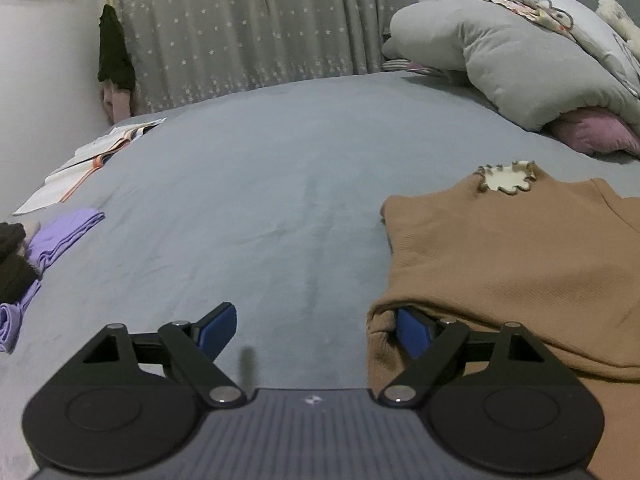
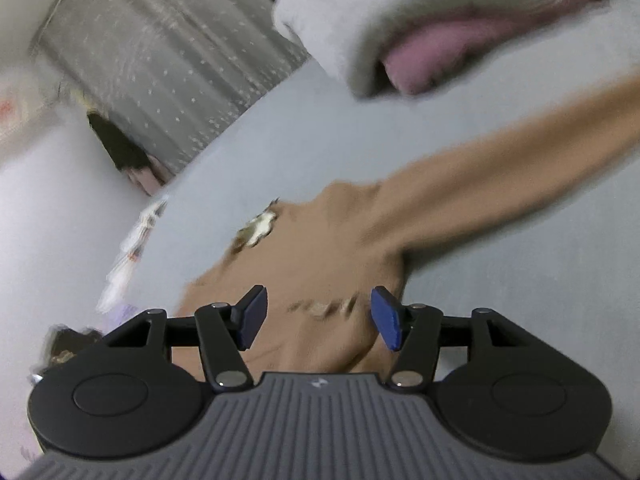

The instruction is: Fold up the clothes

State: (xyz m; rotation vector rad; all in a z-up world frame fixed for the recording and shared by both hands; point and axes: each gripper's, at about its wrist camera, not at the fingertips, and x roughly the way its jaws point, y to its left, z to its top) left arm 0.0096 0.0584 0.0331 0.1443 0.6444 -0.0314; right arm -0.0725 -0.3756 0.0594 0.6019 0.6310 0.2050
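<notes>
The brown sweater [image 1: 512, 264] lies spread on the grey bed sheet [image 1: 260, 200], toward the right side of the left wrist view, with a cream scalloped patch [image 1: 508, 176] near its far edge. In the blurred right wrist view one sleeve [image 2: 500, 152] stretches out to the upper right.

The left claw [image 1: 314, 330] stands wide apart: its right blue pad is tucked under a raised fold at the sweater's near corner, its left pad is over bare sheet, and nothing is pinched between them. The right claw [image 2: 318, 316] is also apart, hovering over the sweater's body without clamping it.

Further out, folded lilac clothes [image 1: 64, 236] and a dark garment [image 1: 14, 264] sit at the left edge, papers [image 1: 92, 160] beyond them. A grey duvet [image 1: 500, 64] over a pink pillow [image 1: 596, 132] is heaped at the far right, before a star-patterned curtain [image 1: 248, 20].
</notes>
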